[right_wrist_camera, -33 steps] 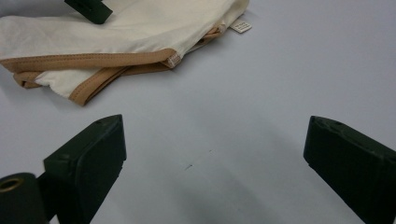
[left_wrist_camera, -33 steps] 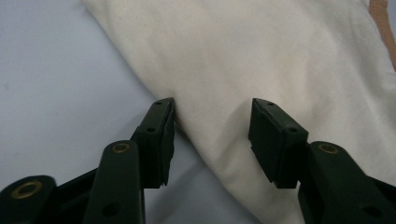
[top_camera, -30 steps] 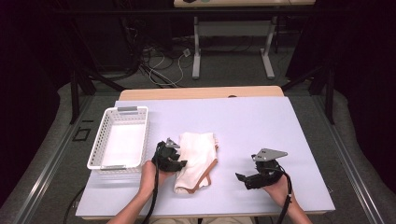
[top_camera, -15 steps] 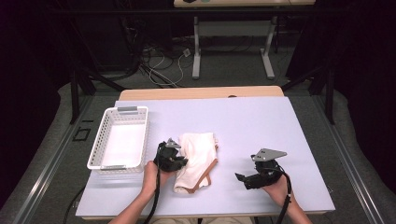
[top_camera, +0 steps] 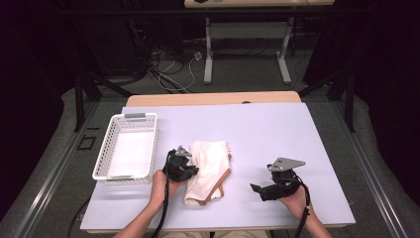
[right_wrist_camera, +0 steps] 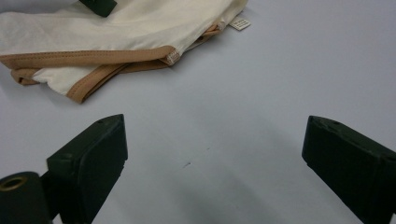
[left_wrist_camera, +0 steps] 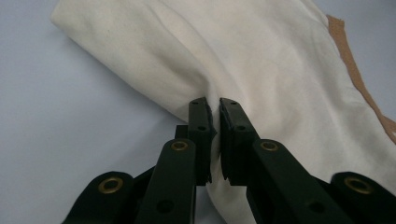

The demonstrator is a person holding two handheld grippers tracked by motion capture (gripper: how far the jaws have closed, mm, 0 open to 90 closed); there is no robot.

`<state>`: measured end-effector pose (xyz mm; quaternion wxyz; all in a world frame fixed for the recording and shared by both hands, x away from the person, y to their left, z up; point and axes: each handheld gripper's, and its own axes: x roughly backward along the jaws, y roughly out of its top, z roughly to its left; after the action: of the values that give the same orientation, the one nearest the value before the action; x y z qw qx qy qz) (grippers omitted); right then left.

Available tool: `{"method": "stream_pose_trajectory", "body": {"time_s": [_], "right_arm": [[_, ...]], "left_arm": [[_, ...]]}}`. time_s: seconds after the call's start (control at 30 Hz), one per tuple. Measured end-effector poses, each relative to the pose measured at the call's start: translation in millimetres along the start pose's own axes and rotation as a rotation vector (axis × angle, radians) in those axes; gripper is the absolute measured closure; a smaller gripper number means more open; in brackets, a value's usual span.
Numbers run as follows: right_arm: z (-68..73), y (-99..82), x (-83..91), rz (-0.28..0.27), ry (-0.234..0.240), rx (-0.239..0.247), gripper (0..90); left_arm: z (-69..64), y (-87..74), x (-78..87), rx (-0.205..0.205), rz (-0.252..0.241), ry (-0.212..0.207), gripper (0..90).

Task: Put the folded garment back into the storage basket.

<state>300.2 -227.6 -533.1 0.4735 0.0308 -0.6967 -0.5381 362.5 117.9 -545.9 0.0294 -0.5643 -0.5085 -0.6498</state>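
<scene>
A cream cloth [top_camera: 210,168] with a tan trim lies folded on the table, a little left of the middle near the front. My left gripper [top_camera: 190,171] sits at its left edge. In the left gripper view its jaws have just been closing and now pinch a raised fold of the cloth [left_wrist_camera: 261,60], the left gripper [left_wrist_camera: 213,105] shut on it. My right gripper [top_camera: 255,191] rests to the right of the cloth, apart from it. Its jaws stand wide open over bare table in the right gripper view [right_wrist_camera: 215,140], with the cloth [right_wrist_camera: 116,28] farther ahead.
A white plastic basket [top_camera: 101,153] stands at the left of the pale table [top_camera: 267,134], close beside the left hand. A wooden strip runs along the table's far edge. Desk legs and cables lie on the floor beyond.
</scene>
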Motion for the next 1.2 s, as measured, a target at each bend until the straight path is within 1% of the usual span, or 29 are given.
{"method": "stream_pose_trajectory", "body": {"time_s": [0.13,0.17,0.2,0.23,0.3,0.4,0.43,0.47,0.5,0.6,0.63,0.67,0.7,0.77,0.8,0.83,0.93,0.97,1.0,1.03,1.07,1.13,1.2], "right_arm": [[-0.6,-1.0,-0.4,0.003,0.000,-0.001,6.0],[-0.6,-1.0,-0.4,0.003,0.000,-0.001,6.0],[-0.6,-1.1,-0.4,0.004,0.001,-0.001,6.0],[-0.6,-1.3,-0.2,0.005,-0.002,-0.001,6.0],[-0.7,-1.6,0.4,0.002,-0.005,-0.006,6.0],[-1.6,-2.3,0.0,-0.001,-0.004,-0.005,5.9],[-1.3,-2.6,-0.3,0.003,-0.003,-0.010,5.9],[-1.2,-2.8,-0.7,0.012,0.000,-0.010,5.8],[-1.2,-2.8,-0.7,0.012,0.000,-0.010,5.8],[-0.4,-2.7,-1.4,0.018,0.003,-0.006,5.6],[-0.1,-2.8,-1.9,0.015,0.005,-0.007,5.6],[0.0,-2.9,-2.1,0.015,0.005,-0.007,5.6],[0.1,-2.8,-1.9,0.021,0.008,-0.007,5.5],[0.6,-2.9,-2.4,0.023,0.007,-0.008,5.4],[0.8,-2.9,-2.6,0.024,0.007,-0.009,5.2],[0.9,-2.9,-2.6,0.027,0.009,-0.012,4.9],[0.9,-3.2,-3.5,0.031,0.016,-0.024,3.7],[1.1,-3.5,-4.2,0.025,0.017,-0.026,3.6],[0.9,-3.3,-4.2,0.032,0.016,-0.024,3.3],[0.5,-3.1,-4.2,0.033,0.015,-0.018,3.1],[0.7,-3.1,-4.2,0.034,0.015,-0.018,3.0],[1.0,-3.2,-4.6,0.036,0.021,-0.021,2.1],[1.0,-3.5,-5.5,0.048,0.026,-0.024,1.0]], "left_arm": [[0.1,3.1,3.0,-0.002,-0.006,-0.003,84.1],[1.5,4.3,4.8,0.000,0.005,-0.011,84.1],[2.9,5.4,5.9,0.005,0.005,-0.015,84.1],[4.7,6.9,8.2,0.002,0.006,-0.010,84.1],[6.5,8.6,10.6,0.007,0.009,-0.017,84.0],[7.2,10.6,13.1,0.009,0.008,-0.013,84.0],[7.1,11.3,13.8,0.012,0.012,-0.015,84.0],[7.6,12.3,14.7,0.003,0.017,-0.010,84.0],[7.1,13.0,14.6,0.005,0.009,-0.009,84.0],[7.6,16.6,18.3,-0.007,0.025,-0.003,84.0],[7.8,17.6,19.2,-0.005,0.023,-0.001,84.0],[8.2,18.9,21.0,-0.004,0.031,-0.001,84.0],[9.2,20.1,22.9,0.001,0.033,-0.007,84.0],[10.2,22.5,26.0,-0.004,0.036,0.006,84.0],[10.7,23.5,27.2,-0.009,0.042,0.008,84.1],[10.8,25.0,29.3,-0.003,0.050,0.007,84.1],[11.3,28.4,33.0,-0.015,0.058,0.018,84.1],[11.5,29.7,34.4,-0.018,0.066,0.018,84.1],[11.6,30.8,35.6,-0.004,0.066,0.010,84.1],[13.6,32.1,37.4,-0.011,0.071,0.002,84.1],[13.5,33.1,38.2,-0.004,0.070,0.005,84.1],[14.8,35.8,41.1,-0.012,0.075,0.004,84.1],[15.1,38.6,43.6,-0.009,0.077,0.006,84.1]]}}
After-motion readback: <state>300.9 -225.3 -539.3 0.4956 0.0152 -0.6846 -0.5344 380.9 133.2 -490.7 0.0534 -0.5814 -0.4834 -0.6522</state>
